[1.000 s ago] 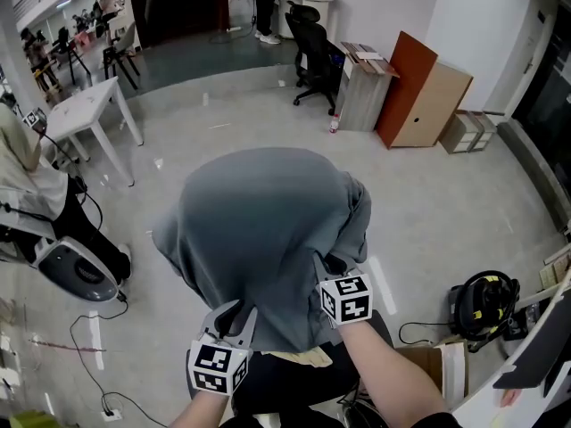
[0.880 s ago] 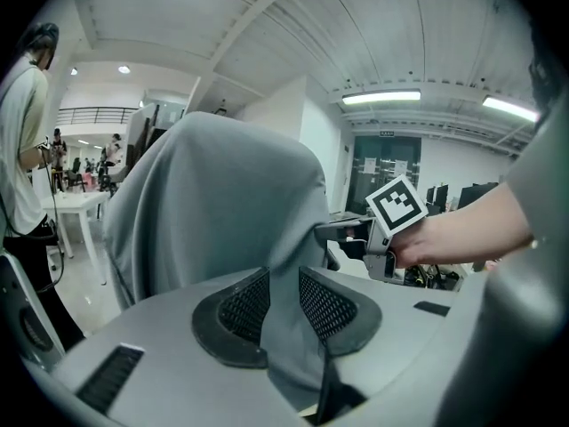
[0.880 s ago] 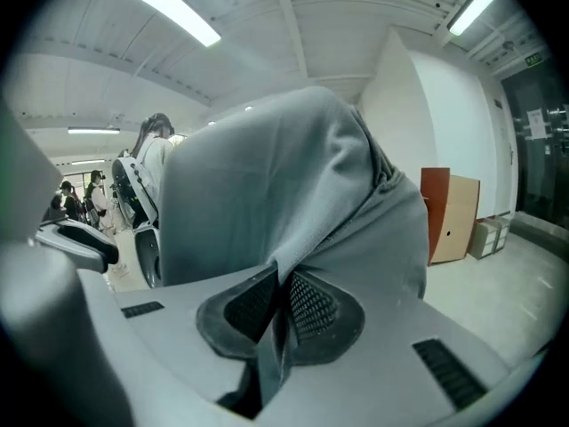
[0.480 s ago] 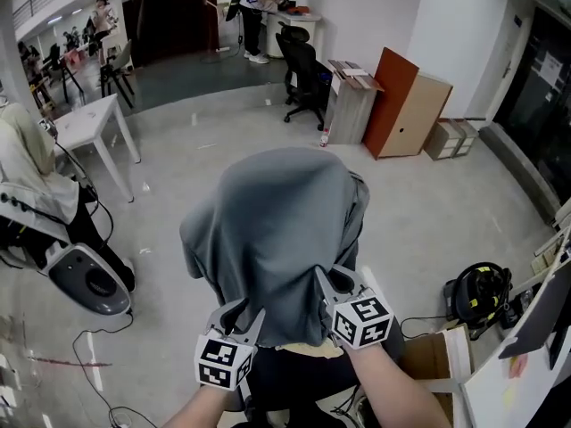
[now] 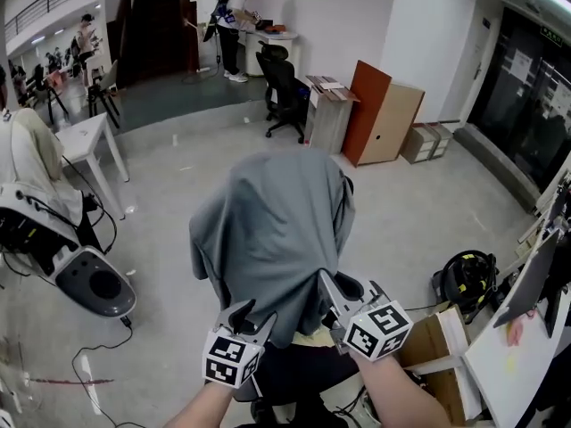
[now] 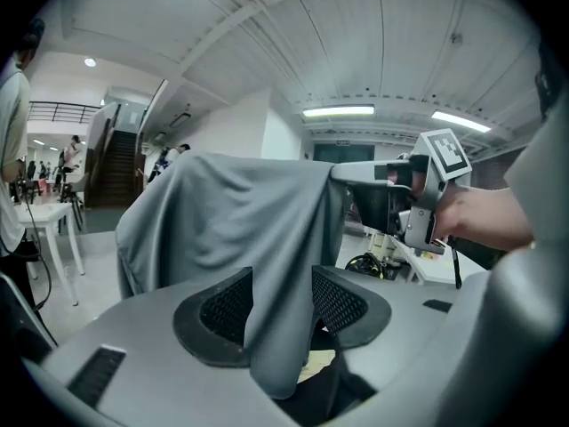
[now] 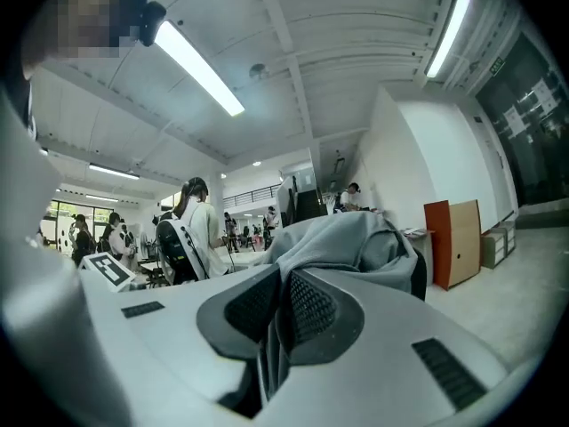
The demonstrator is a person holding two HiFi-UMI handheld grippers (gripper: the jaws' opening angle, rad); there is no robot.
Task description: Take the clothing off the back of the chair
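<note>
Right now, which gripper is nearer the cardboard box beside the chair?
Right: right gripper, shut on the shirt, has the box just to its right; left gripper, jaws just opening around its hem, is farther left.

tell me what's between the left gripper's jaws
A hanging fold of the grey garment, as the left gripper view shows. The left gripper has its jaws apart around it; they have just been opening.

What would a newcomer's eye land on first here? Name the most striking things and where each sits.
The grey garment, draped over the chair, fills the middle of the head view. At its lower edge the right gripper is clamped on a fold. The left gripper has just been opening its jaws, which stand apart with cloth hanging between them.
</note>
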